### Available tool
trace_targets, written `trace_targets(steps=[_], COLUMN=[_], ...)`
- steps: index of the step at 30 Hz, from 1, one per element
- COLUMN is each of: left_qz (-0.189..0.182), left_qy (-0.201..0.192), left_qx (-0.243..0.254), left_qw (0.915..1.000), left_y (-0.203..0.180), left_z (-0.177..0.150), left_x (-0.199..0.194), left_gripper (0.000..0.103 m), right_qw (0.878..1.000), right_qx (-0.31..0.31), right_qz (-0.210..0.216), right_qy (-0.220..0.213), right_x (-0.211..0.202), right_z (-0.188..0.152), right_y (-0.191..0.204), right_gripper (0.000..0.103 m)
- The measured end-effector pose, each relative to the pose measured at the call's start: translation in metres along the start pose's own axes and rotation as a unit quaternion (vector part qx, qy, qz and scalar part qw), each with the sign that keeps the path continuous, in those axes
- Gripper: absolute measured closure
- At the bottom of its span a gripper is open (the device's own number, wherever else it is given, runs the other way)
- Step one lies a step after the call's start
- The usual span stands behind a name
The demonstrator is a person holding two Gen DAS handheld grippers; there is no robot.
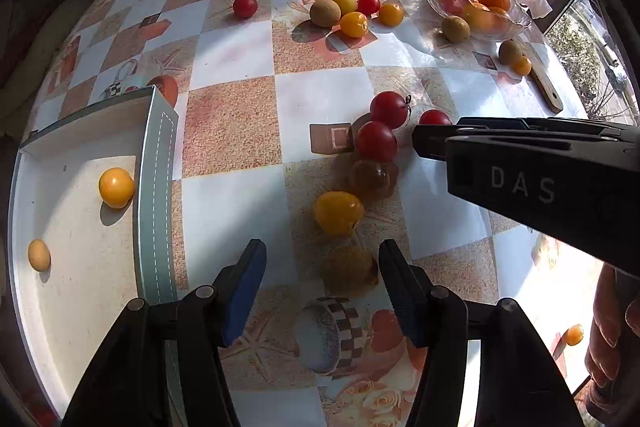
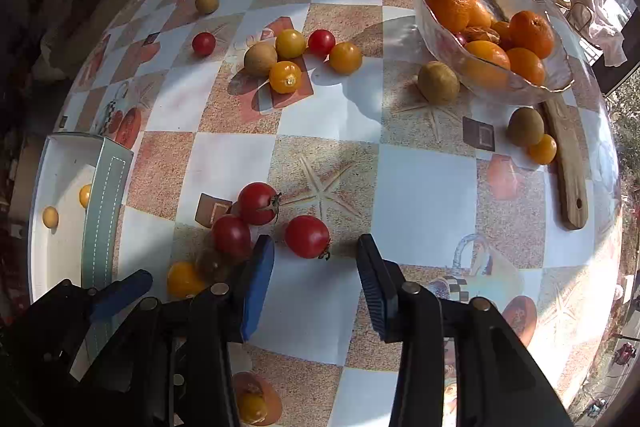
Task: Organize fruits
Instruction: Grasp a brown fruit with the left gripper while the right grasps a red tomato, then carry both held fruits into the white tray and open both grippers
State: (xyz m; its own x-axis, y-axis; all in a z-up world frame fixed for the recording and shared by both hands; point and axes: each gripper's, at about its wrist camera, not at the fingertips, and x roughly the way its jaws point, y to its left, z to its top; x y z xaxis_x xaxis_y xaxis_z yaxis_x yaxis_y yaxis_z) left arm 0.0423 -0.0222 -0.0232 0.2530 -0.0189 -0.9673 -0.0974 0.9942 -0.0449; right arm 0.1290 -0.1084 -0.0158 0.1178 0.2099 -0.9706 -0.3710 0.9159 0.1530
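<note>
My left gripper is open and empty, low over the table, with a yellow tomato just ahead of its fingertips. Three red tomatoes lie beyond it. My right gripper is open and empty; a red tomato sits on the table right between its fingertips. Two more red tomatoes lie to its left. A white box at the left holds two yellow tomatoes. The right gripper's body crosses the left wrist view.
A glass bowl of oranges stands at the far right, with kiwis beside it and a wooden board under it. A cluster of yellow and red tomatoes and a kiwi lies mid-table. A small yellow tomato lies near the front edge.
</note>
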Motion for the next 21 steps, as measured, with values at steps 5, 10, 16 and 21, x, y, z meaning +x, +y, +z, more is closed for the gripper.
trace_targets(steps=[5,10,16,21], left_qz=[0.011,-0.016,-0.036,-0.046], left_qy=[-0.005,-0.003,-0.007,-0.01], left_qx=[-0.008,-0.018,-0.012,-0.008], left_qw=[0.9999,0.9997,0.9993,0.9989], left_y=[0.012,0.021,0.021,0.022], left_z=[-0.002,-0.001,-0.003,-0.007], left_x=[-0.004,-0.006,-0.016,-0.027], left_gripper=[0.073,0.074,0.074,0.074], right_qw=[1.0,0.999,0.997,0.996], right_qx=[0.014,0.043,0.068,0.076], right_qz=[0.008,0.02,0.032,0.039], right_qy=[-0.002,-0.001,-0.001,-0.001], right_x=[0.0,-0.005,-0.018,-0.027], right_z=[0.0,-0.005,-0.018,-0.028], right_y=[-0.004,-0.014,-0.022,-0.022], right_gripper=[0.08,0.08,0.08,0.08])
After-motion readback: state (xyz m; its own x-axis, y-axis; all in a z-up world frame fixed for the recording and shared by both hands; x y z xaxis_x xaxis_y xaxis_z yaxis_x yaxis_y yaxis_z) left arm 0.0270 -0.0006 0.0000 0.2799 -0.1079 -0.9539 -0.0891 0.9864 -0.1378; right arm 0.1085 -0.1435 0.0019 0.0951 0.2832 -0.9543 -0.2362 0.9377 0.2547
